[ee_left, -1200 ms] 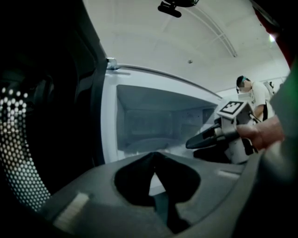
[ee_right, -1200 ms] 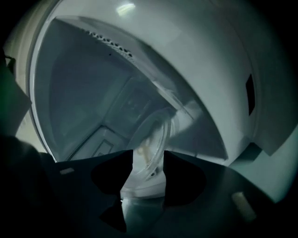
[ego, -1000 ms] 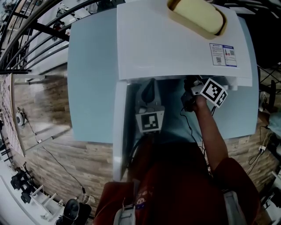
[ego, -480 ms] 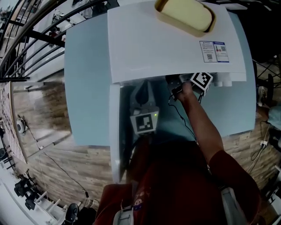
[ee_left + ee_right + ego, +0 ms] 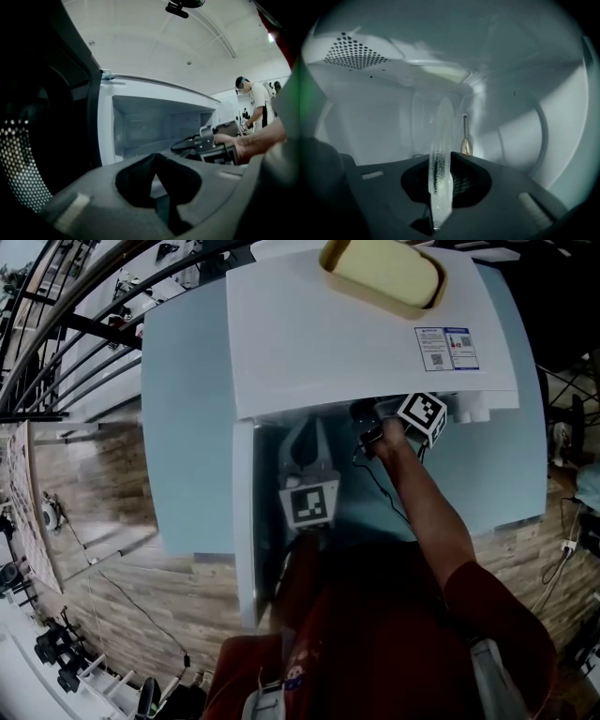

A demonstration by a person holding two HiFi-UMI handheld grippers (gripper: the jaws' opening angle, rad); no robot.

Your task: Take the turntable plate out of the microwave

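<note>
Grips the turntable plate (image 5: pixel 443 126) edge-on between the just-closing right tongs (image 5: pixel 440 180) inside the microwave (image 5: pixel 328 343); left tongs (image 5: pixel 155 161) pressed together, empty.

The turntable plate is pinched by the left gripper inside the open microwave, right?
No, by the right gripper, whose jaws have just been closing on the turntable plate's rim inside the open microwave, as the right gripper view shows.
</note>
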